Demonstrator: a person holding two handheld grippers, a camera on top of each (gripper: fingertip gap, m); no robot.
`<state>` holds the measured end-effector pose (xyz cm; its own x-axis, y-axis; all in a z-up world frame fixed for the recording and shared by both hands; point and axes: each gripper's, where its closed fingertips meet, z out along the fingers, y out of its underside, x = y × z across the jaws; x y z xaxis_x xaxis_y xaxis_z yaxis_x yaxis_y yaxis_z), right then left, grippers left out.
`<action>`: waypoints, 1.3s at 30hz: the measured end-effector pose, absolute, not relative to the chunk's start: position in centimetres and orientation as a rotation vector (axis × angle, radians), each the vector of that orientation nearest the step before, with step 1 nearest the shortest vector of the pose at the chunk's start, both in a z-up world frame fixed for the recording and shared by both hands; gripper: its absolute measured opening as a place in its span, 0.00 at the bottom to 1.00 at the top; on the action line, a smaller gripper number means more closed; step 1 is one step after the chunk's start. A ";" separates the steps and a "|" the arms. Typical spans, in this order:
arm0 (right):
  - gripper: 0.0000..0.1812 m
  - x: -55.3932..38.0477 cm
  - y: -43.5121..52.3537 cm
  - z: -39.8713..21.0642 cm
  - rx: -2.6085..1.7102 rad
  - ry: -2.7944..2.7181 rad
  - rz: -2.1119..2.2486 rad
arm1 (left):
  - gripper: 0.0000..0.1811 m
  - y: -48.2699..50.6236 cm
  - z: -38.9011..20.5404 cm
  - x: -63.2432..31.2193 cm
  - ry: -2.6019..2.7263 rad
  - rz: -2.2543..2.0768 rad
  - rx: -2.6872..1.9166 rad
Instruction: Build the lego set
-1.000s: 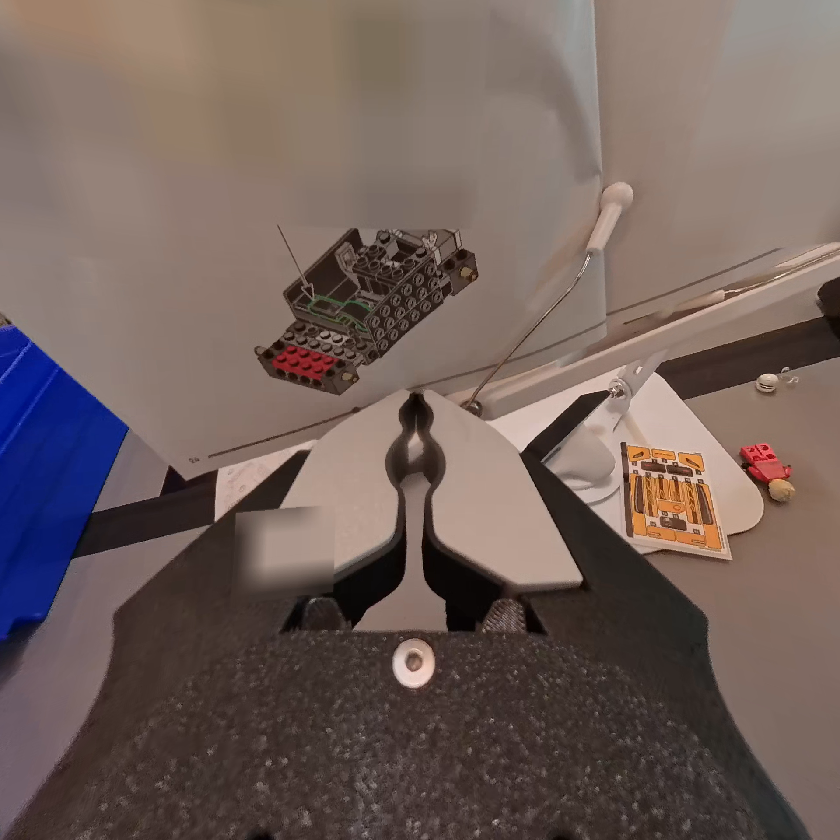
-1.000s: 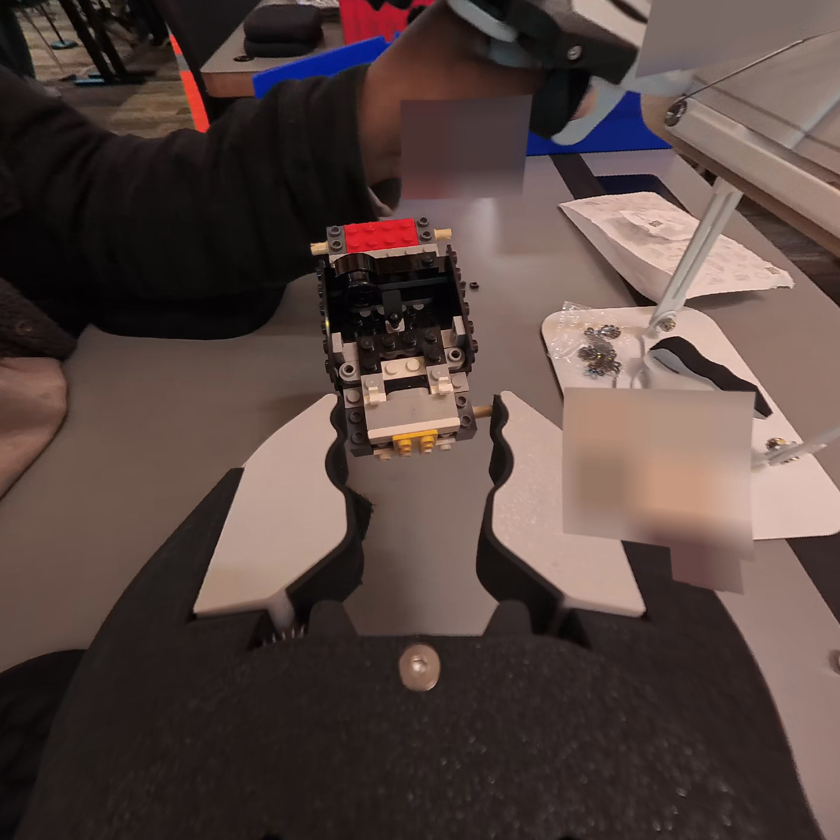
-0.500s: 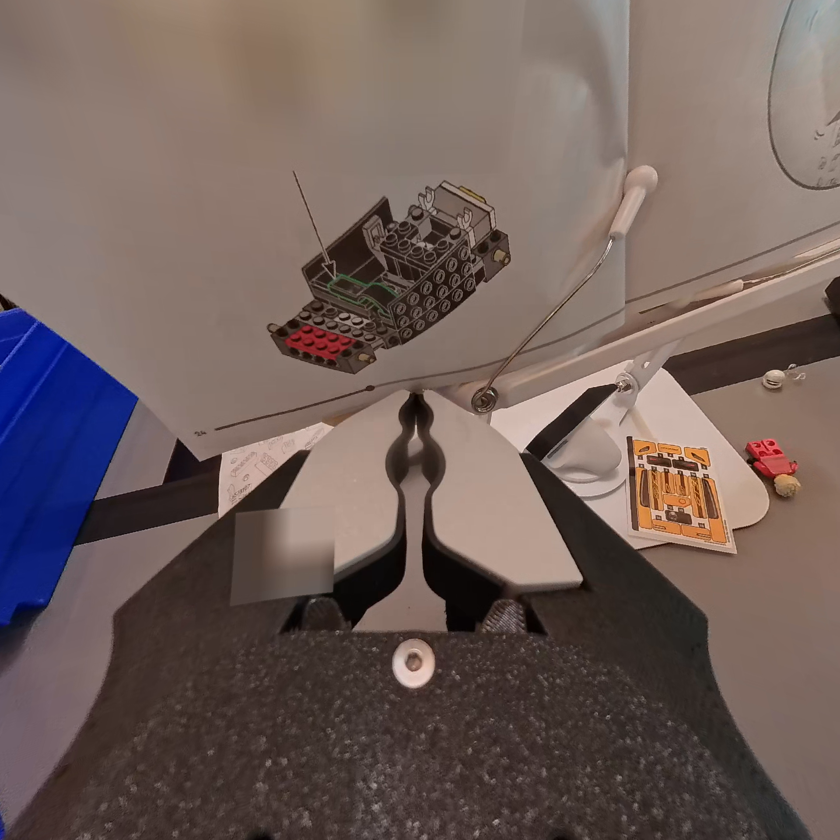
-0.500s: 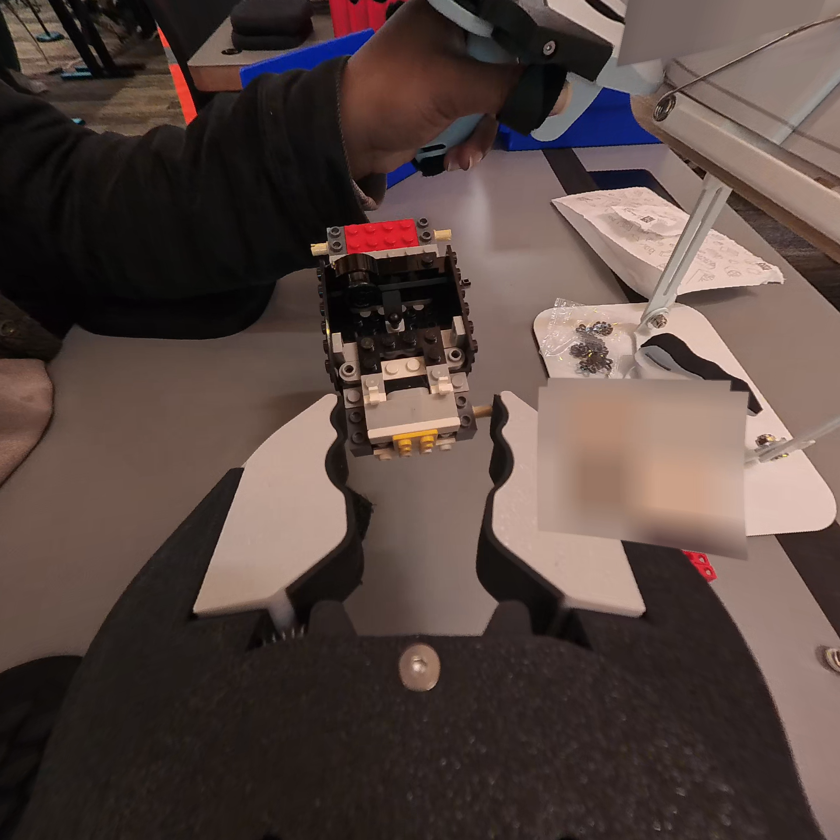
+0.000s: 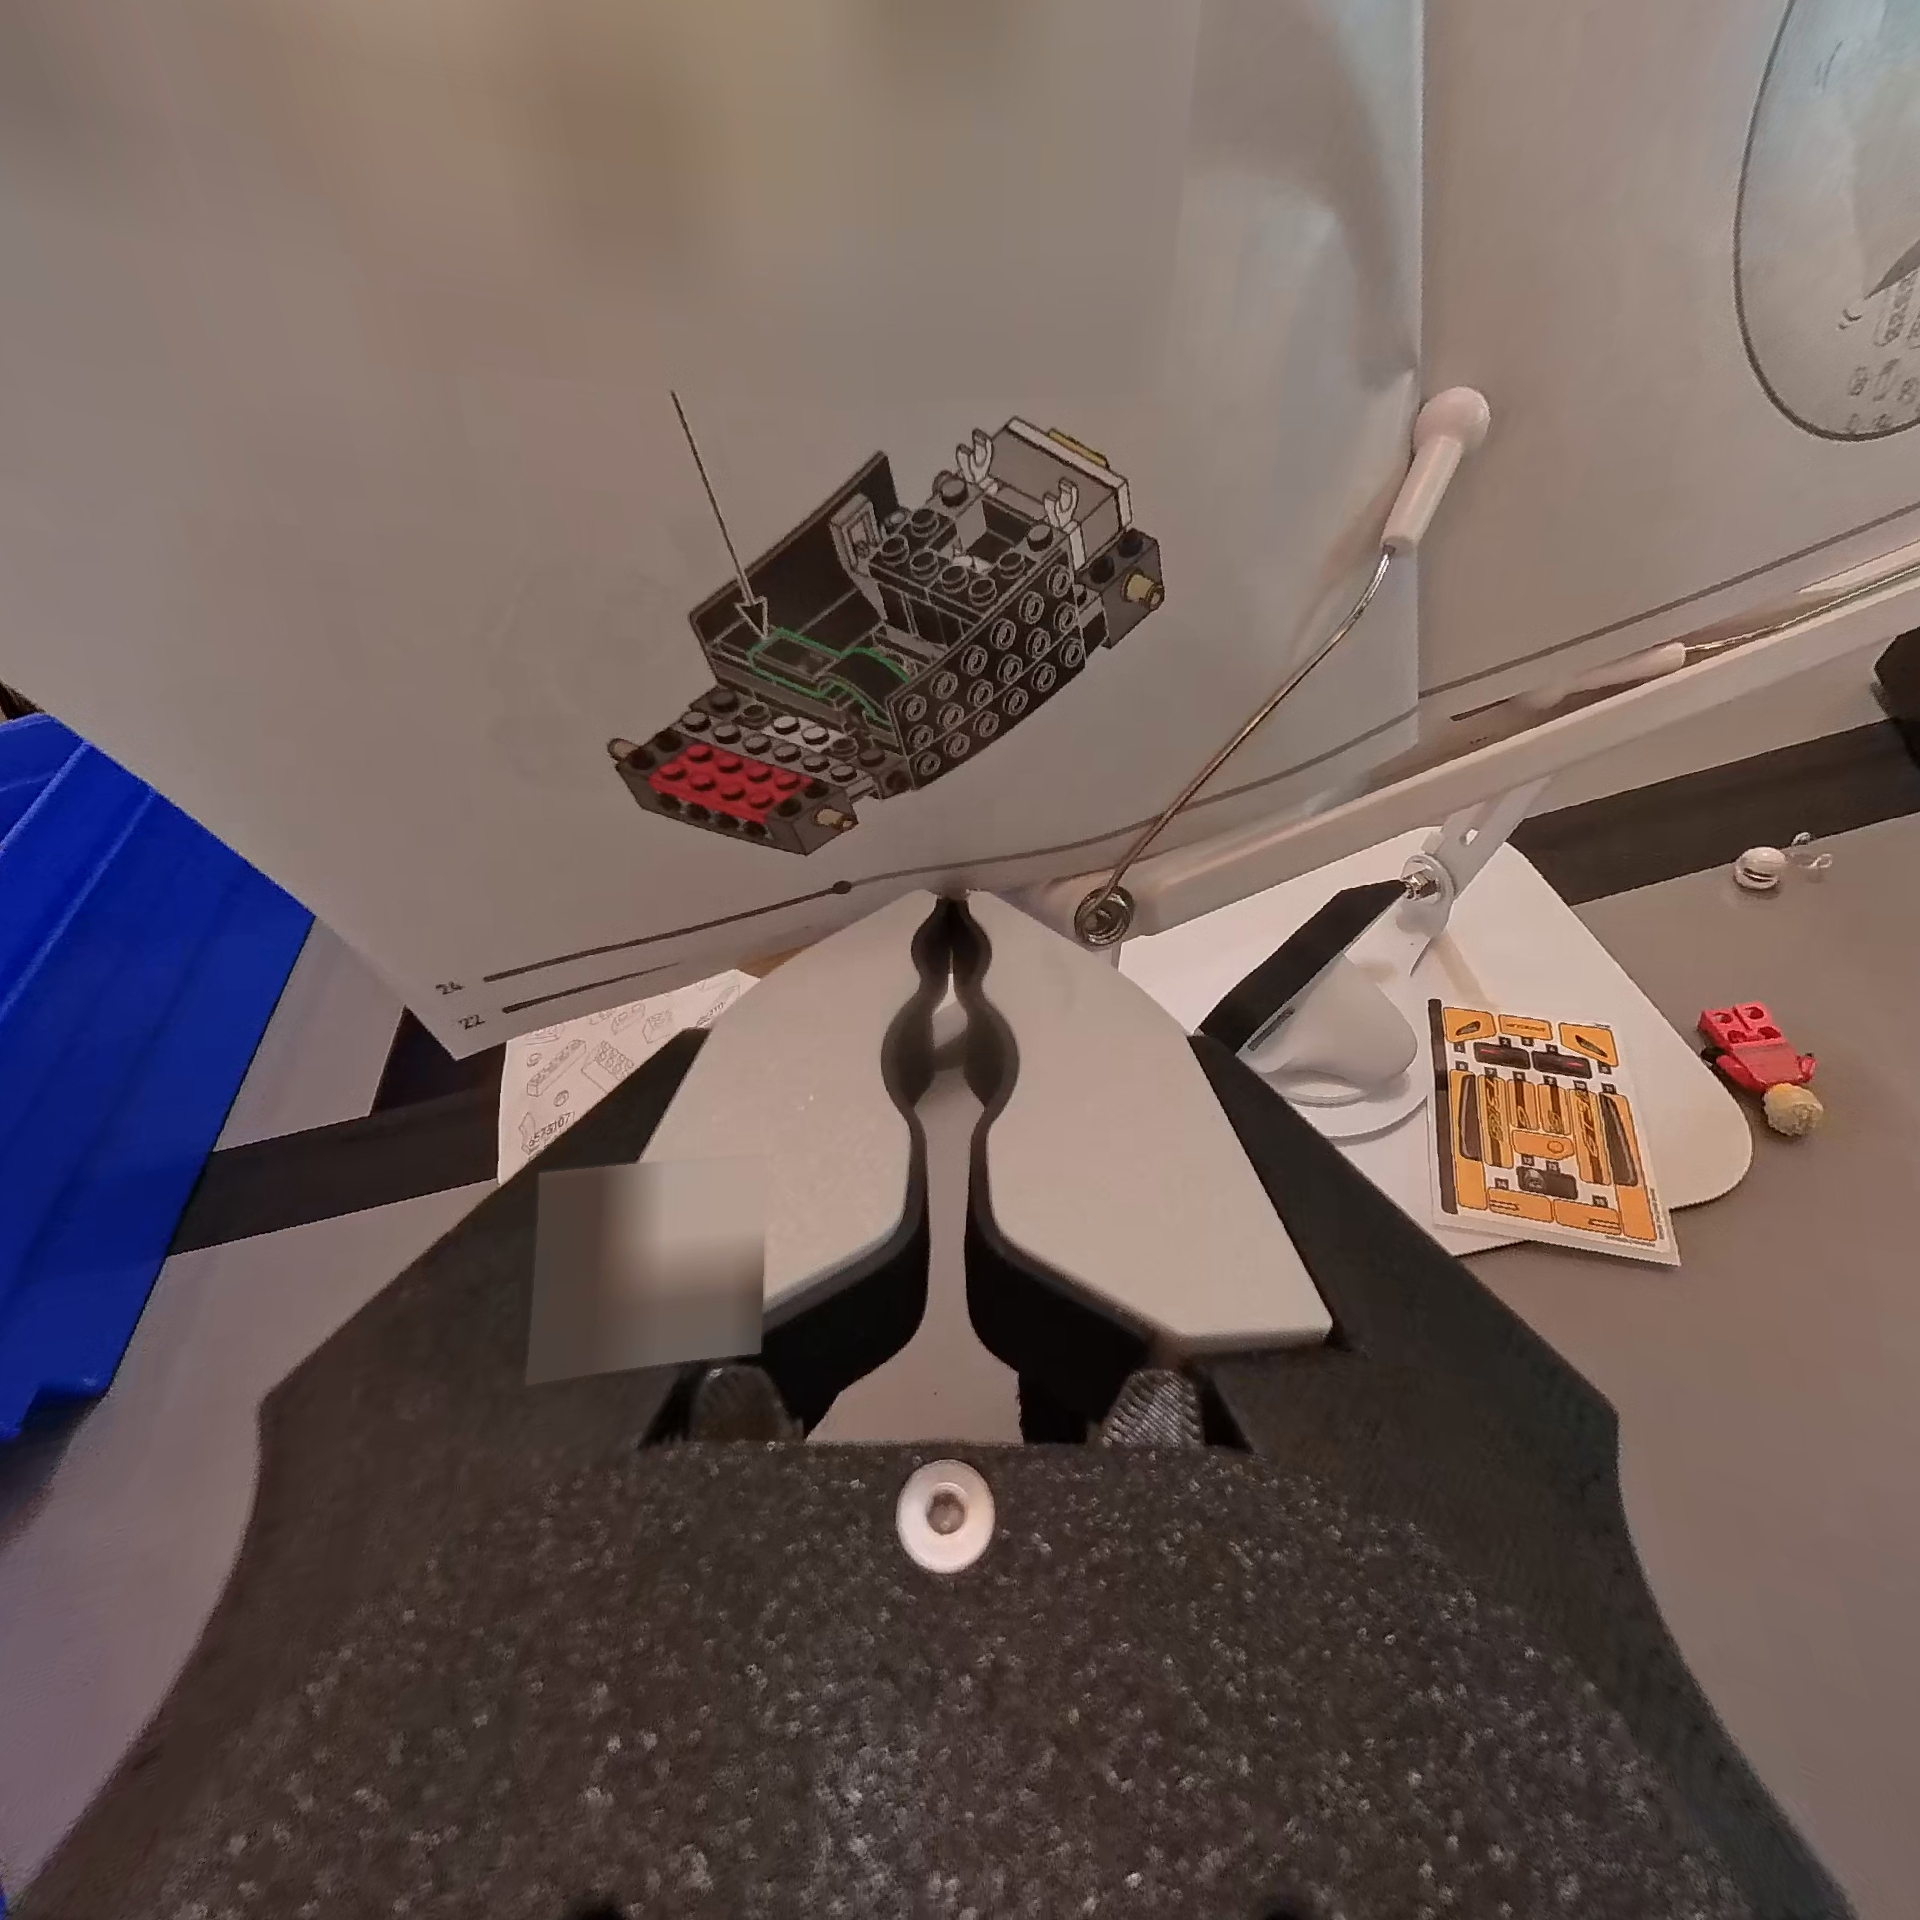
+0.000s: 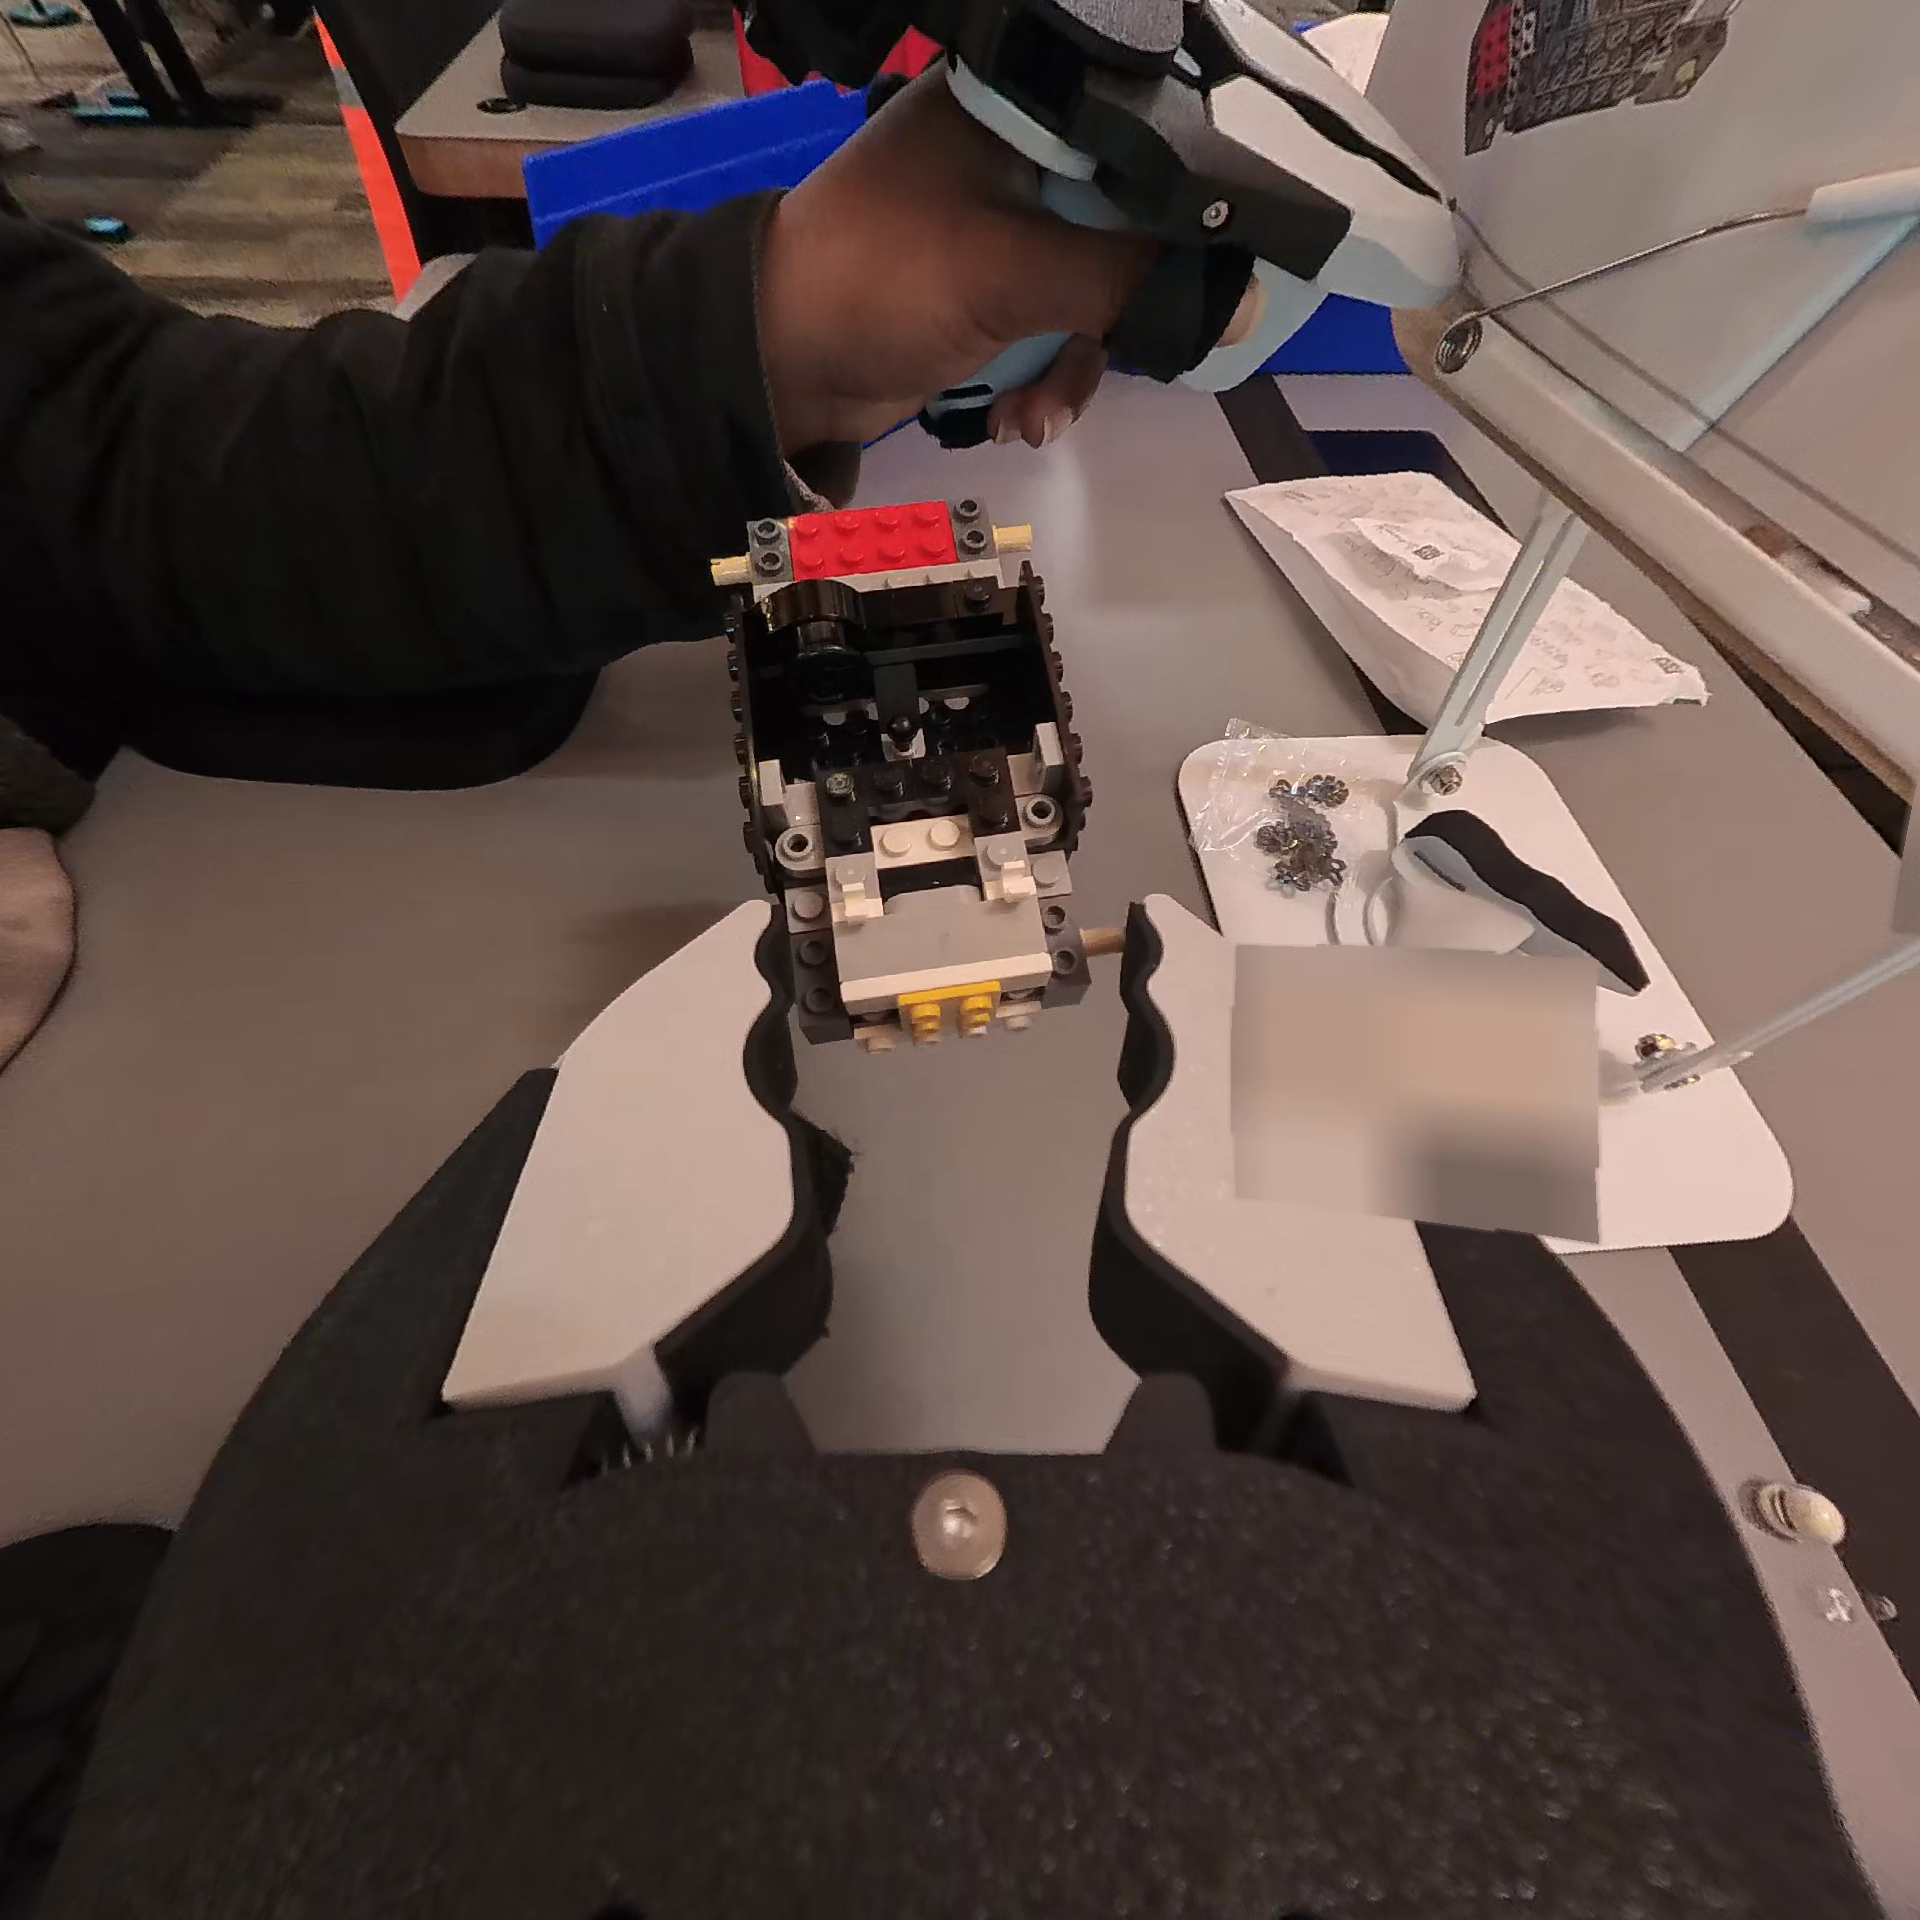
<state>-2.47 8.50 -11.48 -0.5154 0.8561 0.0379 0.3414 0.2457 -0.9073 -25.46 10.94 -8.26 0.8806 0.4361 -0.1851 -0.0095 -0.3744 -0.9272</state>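
On the grey table, between the spread fingers of the right gripper, sits the partly built lego car, black-walled with a red plate at its far end and a yellow piece at its near end. The jaws stand wide; a tan axle pin on the car's right side touches the right finger, while the left finger lies just beside the car's left edge, and whether it grips cannot be told. To the right of the car lies a white stand base carrying a clear bag of small dark parts.

Beyond the car, a hand holds the left gripper, whose jaws are closed to a narrow slit at the bottom edge of the instruction booklet page; the tips appear to pinch that page. Right of that gripper lie an orange sticker sheet and a red minifigure.
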 end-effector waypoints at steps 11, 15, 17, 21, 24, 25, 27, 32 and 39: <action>0.34 -2.8 8.8 -11.1 -1.076 -1.979 1.213 | 0.00 10.7 -8.3 -25.3 -0.302 0.488 -1.903; 0.34 -3.0 10.0 -9.8 -1.075 -1.973 1.176 | 0.00 10.5 -8.9 -24.1 -0.273 0.466 -1.916; 0.34 -3.2 10.8 -9.2 -1.081 -1.970 1.146 | 0.00 10.4 -9.1 -23.2 -0.251 0.464 -1.924; 0.34 -3.9 12.3 -8.1 -1.107 -1.956 1.121 | 0.00 10.3 -9.6 -20.7 -0.191 0.455 -1.942; 0.34 -4.6 13.3 -7.6 -1.121 -1.960 1.089 | 0.00 10.1 -10.1 -18.7 -0.142 0.449 -1.956; 0.34 -4.9 13.5 -7.5 -1.125 -1.965 1.086 | 0.00 10.0 -10.3 -18.1 -0.127 0.449 -1.961; 0.34 -5.2 13.8 -7.4 -1.121 -1.984 1.083 | 0.00 9.7 -10.6 -16.9 -0.098 0.445 -1.969; 0.34 -5.7 14.1 -7.8 -1.066 -2.073 1.123 | 0.00 8.5 -11.3 -13.9 -0.050 0.399 -1.984; 0.34 -6.0 13.0 -8.1 -0.987 -2.204 1.275 | 0.00 6.4 -11.4 -10.9 -0.017 0.355 -1.970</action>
